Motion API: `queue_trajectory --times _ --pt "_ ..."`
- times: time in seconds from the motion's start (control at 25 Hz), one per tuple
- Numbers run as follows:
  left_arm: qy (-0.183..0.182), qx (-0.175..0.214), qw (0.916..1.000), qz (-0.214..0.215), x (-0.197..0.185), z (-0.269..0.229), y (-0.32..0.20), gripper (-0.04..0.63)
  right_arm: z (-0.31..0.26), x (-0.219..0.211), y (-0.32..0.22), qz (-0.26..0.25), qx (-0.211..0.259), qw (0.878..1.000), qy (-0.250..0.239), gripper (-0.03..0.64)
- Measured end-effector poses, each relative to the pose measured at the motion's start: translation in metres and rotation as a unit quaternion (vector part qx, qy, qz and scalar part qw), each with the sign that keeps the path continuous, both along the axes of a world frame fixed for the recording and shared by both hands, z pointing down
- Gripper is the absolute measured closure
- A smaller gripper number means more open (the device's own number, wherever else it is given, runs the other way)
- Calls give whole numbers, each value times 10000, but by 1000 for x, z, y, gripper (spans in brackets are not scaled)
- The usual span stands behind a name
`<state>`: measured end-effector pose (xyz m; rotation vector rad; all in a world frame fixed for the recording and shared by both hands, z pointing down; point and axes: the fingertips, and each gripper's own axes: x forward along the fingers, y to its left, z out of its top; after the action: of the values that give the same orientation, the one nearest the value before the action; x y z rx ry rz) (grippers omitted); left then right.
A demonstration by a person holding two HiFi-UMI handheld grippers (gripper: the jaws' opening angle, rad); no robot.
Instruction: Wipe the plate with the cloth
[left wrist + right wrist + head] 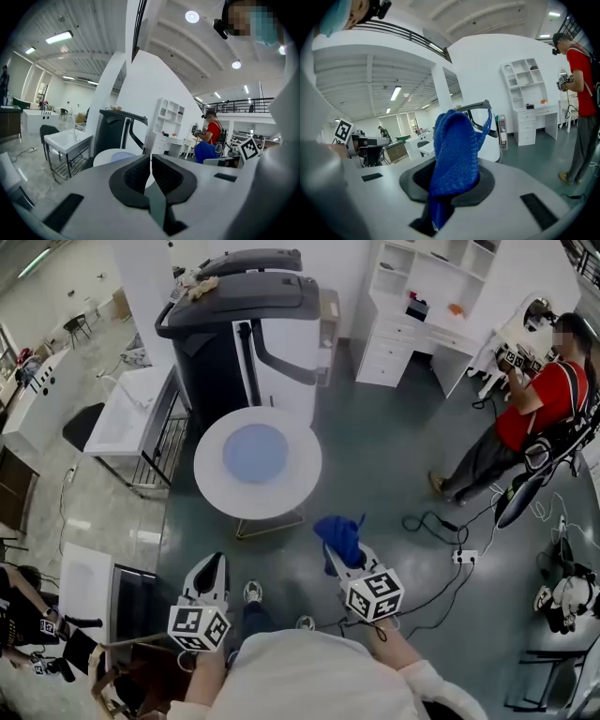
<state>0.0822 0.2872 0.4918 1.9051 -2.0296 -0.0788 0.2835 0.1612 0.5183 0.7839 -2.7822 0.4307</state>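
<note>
On round white desk (295, 491): pale blue plate (255, 452), lying flat at the centre.
Left tongs (150, 163): pressed together, empty; held short of the desk's near edge, well apart from the plate.
Right tongs (345, 554): pinching blue knitted cloth (454, 150), bunched up past the tips, tail hanging down through the gap.
Cloth position: in the air just off the desk's near edge, clear of the plate.
Behind desk: dark grey and white machine (248, 334).
Far right: person (539, 404) in red top, standing on grey floor (384, 456) near white shelves (422, 287).
</note>
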Motion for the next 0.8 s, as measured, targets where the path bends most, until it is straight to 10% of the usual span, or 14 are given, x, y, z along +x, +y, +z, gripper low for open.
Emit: queue_trajectory --times 0.8 --pt "146 -93 9991 376 -113 12 -80 554 -4 -103 -62 494 39 9987 -124 531"
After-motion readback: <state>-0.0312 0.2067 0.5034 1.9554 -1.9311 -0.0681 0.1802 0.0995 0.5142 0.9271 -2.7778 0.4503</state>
